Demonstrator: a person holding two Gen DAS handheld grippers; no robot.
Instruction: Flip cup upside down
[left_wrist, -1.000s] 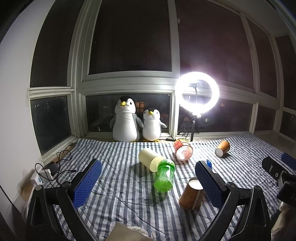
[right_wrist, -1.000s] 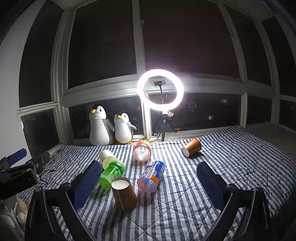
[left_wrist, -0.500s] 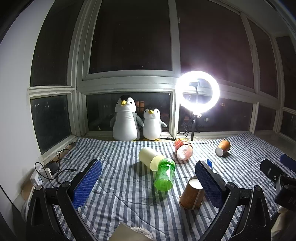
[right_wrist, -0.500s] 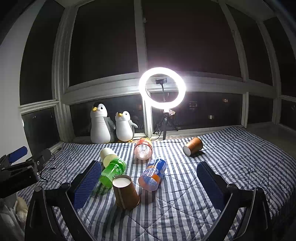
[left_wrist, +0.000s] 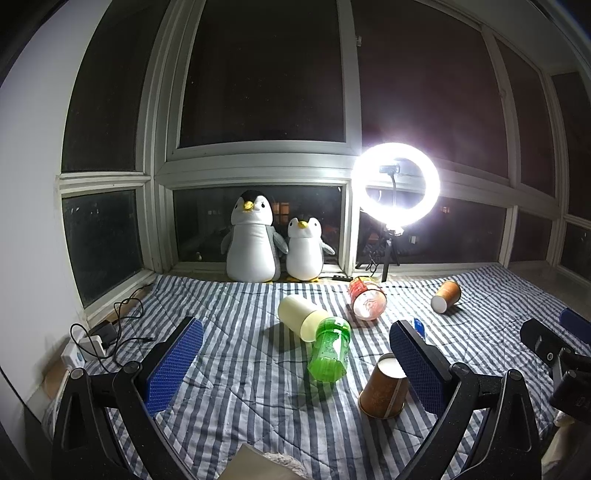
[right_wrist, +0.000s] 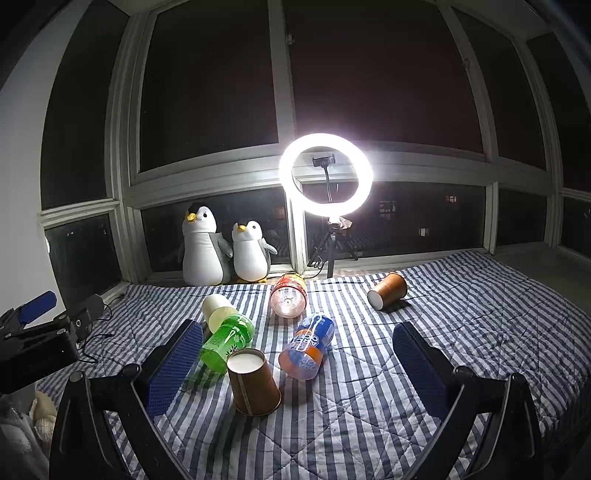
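Right gripper (right_wrist: 297, 328) creeping a touch: ring light (right_wrist: 325, 175) climbing slightly and sliding right in its view, blue bottle (right_wrist: 306, 347) nudging right too. Left gripper (right_wrist: 70, 304) rising a little at that view's left edge. From left camera, right gripper edging slightly inward.

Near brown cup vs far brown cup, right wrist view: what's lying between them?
Right wrist view: the blue-and-orange bottle on its side lies between the near brown cup and the far brown cup; past it, only striped blanket.
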